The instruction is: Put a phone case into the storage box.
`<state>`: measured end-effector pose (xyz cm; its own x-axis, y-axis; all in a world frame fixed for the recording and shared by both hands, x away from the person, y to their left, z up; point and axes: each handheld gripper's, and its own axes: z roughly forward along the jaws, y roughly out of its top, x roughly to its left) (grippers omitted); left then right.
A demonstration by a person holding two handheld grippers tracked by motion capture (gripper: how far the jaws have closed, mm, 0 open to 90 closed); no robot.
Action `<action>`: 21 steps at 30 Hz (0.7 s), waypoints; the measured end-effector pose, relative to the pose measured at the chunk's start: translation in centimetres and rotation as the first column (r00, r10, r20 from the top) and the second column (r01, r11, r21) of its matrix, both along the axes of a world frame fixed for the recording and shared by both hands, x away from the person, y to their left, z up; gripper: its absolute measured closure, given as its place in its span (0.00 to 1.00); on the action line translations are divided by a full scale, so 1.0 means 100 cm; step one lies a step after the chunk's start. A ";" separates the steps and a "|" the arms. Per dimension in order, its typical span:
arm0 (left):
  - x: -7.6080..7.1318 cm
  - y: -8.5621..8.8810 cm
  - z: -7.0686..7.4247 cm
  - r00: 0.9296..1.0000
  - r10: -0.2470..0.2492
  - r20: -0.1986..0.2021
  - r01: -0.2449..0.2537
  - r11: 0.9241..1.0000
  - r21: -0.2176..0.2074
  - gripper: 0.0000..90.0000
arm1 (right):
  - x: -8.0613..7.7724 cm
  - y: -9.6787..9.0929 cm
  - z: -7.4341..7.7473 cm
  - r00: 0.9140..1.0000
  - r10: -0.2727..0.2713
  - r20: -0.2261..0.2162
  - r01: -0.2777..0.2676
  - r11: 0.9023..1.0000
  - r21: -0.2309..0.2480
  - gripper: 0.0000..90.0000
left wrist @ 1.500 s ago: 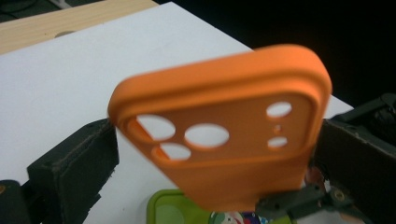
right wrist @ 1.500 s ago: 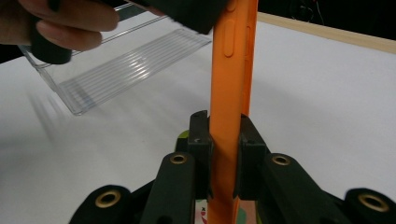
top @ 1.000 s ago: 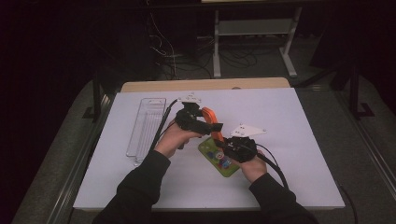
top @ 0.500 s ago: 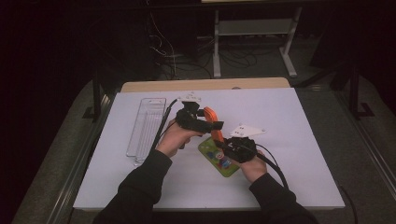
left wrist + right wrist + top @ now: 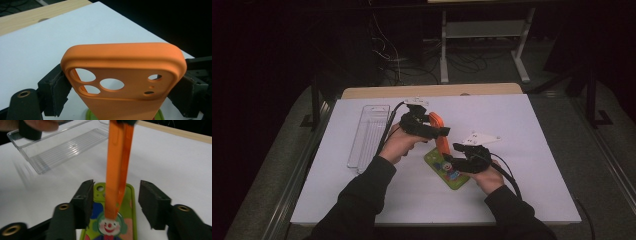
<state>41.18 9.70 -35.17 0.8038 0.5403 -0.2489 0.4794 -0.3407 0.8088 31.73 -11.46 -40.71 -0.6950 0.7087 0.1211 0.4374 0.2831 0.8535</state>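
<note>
Left claw [image 5: 120,82] clamps an orange phone case [image 5: 122,75] upright; right claw [image 5: 115,202], jaws just opened partway, straddles its lower end without touching.

The orange case's bottom rests on a green clown case [image 5: 110,230] beneath the right claw on the table [image 5: 537,125]; with one grip only, it may pivot or drag that case.

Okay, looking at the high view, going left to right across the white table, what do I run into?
Clear plastic tray → left gripper, its jaws shut on the orange phone case → green clown phone case → right gripper, jaws open.
</note>
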 end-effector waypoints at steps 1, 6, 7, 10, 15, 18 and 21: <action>0.001 0.000 0.002 1.000 0.005 0.003 -0.005 1.000 0.006 0.16 | 0.000 -0.007 0.001 1.000 0.007 0.003 -0.007 1.000 0.007 0.42; 0.007 0.006 0.012 0.999 0.032 0.010 -0.033 0.999 0.035 0.16 | -0.001 -0.020 0.001 1.000 -0.003 -0.011 0.003 1.000 -0.005 0.31; 0.007 0.007 0.014 0.999 0.038 0.010 -0.038 0.998 0.049 0.16 | -0.002 -0.023 0.001 1.000 -0.008 -0.015 0.008 1.000 -0.010 0.28; 0.011 0.014 0.021 0.998 0.049 0.025 -0.051 0.996 0.079 0.16 | -0.003 -0.033 -0.003 0.999 -0.018 -0.029 0.017 0.999 -0.043 0.20; 0.014 0.028 0.030 0.994 0.099 0.035 -0.103 0.987 0.122 0.16 | -0.007 -0.045 -0.009 0.999 -0.008 -0.039 0.006 0.998 -0.057 0.12; 0.016 0.038 0.037 0.990 0.132 0.043 -0.137 0.982 0.131 0.16 | -0.010 -0.050 -0.012 0.999 0.005 -0.036 -0.007 0.998 -0.066 0.05; 0.018 0.047 0.044 0.986 0.159 0.057 -0.166 0.975 0.145 0.16 | -0.014 -0.054 -0.016 0.998 0.022 -0.066 -0.028 0.995 -0.093 0.00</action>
<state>42.96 14.40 -30.76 0.7110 0.6926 -0.1217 0.5027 -0.3795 0.7767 30.33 -16.84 -42.35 -0.7053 0.7018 0.1003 0.4831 0.3722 0.7925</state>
